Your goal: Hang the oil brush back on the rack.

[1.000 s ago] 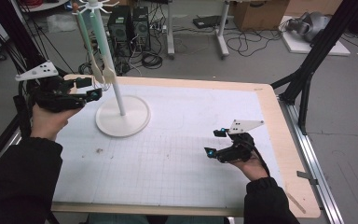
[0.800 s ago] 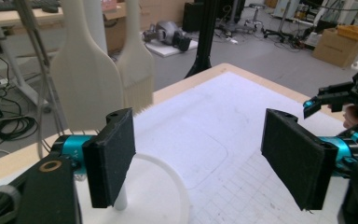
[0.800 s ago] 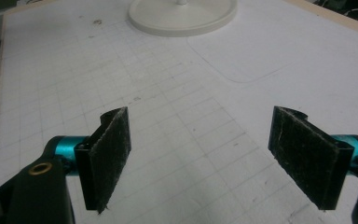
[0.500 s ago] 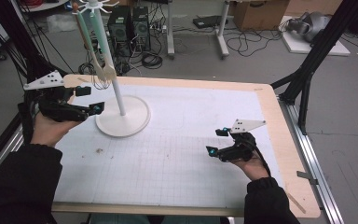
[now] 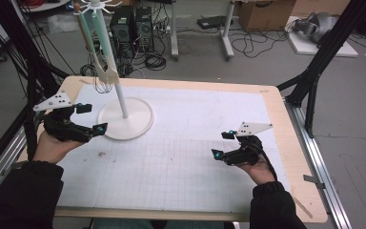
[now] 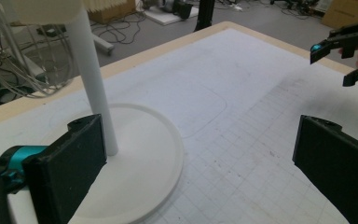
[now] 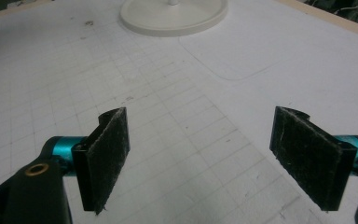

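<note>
Utensil stand (image 5: 125,121) at ten o'clock on table (image 5: 267,95), just beside left gripper (image 5: 91,119), jaws spread wide. Likely rigid, top-heavy with hanging spatulas (image 5: 100,52); best taken low on pole (image 6: 93,84). Right gripper (image 5: 221,144) at four o'clock, jaws apart, empty.

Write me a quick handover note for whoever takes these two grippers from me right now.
Left gripper: open, holding nothing, just left of the white stand's round base.
Right gripper: open, holding nothing, over the mat near the right side, well away from the stand.
Things: the stand's pole is upright at the back left of the table. A wooden utensil and a wire whisk hang from the hooks at its top.
Done: both utensils are on the hooks, nothing lies on the mat.
Left: probably only to draw the left gripper clear of the stand.
</note>
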The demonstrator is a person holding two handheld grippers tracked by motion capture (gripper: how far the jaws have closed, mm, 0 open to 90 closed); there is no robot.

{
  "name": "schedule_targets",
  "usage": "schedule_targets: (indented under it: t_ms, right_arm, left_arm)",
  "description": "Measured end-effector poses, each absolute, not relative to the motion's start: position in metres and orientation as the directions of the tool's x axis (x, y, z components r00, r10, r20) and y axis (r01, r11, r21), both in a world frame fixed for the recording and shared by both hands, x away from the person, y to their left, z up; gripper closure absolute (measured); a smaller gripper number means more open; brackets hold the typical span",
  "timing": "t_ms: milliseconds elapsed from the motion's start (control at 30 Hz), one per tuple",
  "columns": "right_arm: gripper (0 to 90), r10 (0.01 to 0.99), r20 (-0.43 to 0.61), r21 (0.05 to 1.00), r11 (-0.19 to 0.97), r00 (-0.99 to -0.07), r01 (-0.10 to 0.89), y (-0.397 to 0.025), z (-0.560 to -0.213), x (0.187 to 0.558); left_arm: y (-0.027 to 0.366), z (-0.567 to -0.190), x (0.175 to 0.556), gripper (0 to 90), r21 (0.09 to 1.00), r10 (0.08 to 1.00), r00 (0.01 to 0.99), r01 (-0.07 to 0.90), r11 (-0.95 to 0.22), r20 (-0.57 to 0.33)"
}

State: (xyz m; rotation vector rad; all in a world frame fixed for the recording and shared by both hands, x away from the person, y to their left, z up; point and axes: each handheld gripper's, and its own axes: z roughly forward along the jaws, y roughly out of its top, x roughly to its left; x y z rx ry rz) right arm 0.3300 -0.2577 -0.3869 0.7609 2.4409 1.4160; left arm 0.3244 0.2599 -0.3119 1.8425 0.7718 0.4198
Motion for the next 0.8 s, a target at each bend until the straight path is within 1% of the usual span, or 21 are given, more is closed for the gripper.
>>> schedule_targets:
  t_ms: [100,300,800]
  right_arm:
    - [18.8,0.541,0.068,0.859,0.395,-0.838,0.325,-0.258,-0.387,0.330]
    - [18.8,0.551,0.059,0.860,0.396,-0.832,0.323,-0.260,-0.387,0.328]
    - [18.8,0.561,0.050,0.859,0.398,-0.827,0.322,-0.262,-0.387,0.325]
  left_arm:
    - [0.257,-0.322,0.322,1.7,0.917,0.686,0.723,0.325,-0.233,-0.082]
    - [0.253,-0.338,0.317,1.7,0.908,0.681,0.727,0.338,-0.247,-0.086]
    - [0.247,-0.359,0.308,1.7,0.904,0.695,0.715,0.345,-0.254,-0.078]
